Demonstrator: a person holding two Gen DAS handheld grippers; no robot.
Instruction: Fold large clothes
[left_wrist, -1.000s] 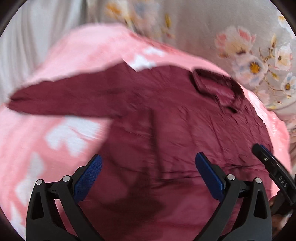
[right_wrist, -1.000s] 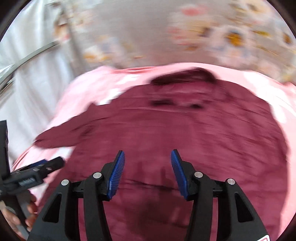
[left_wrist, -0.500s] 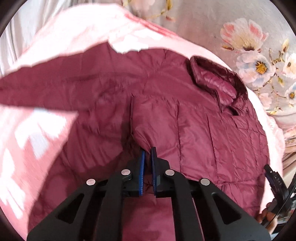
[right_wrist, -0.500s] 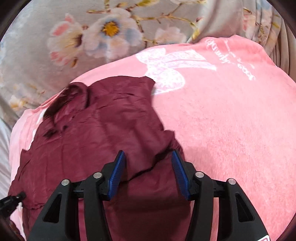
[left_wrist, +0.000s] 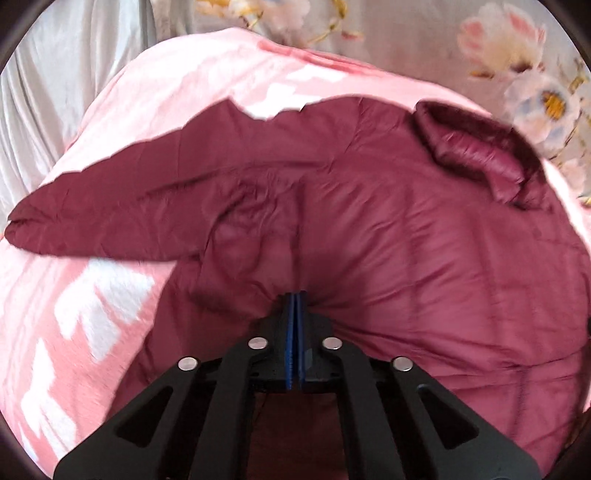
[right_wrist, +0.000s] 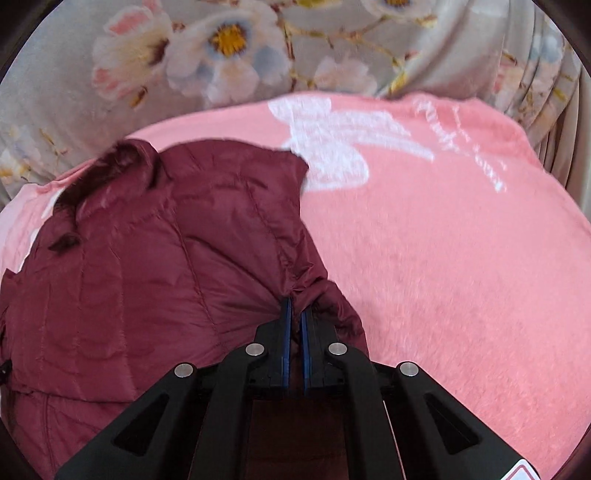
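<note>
A dark red puffy jacket (left_wrist: 388, 229) lies flat on the pink blanket (right_wrist: 461, 258), collar (left_wrist: 476, 155) at the far edge, one sleeve (left_wrist: 110, 218) stretched out.

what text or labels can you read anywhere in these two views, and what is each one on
Nothing can be read for certain.
White cursive script on the fluffy pink blanket: too blurred to read.
Red and white sticker on the right gripper: cut off at the frame edge, unreadable.
Quilted maroon jacket and floral grey curtain: no text visible.
Left gripper: no marking visible.
</note>
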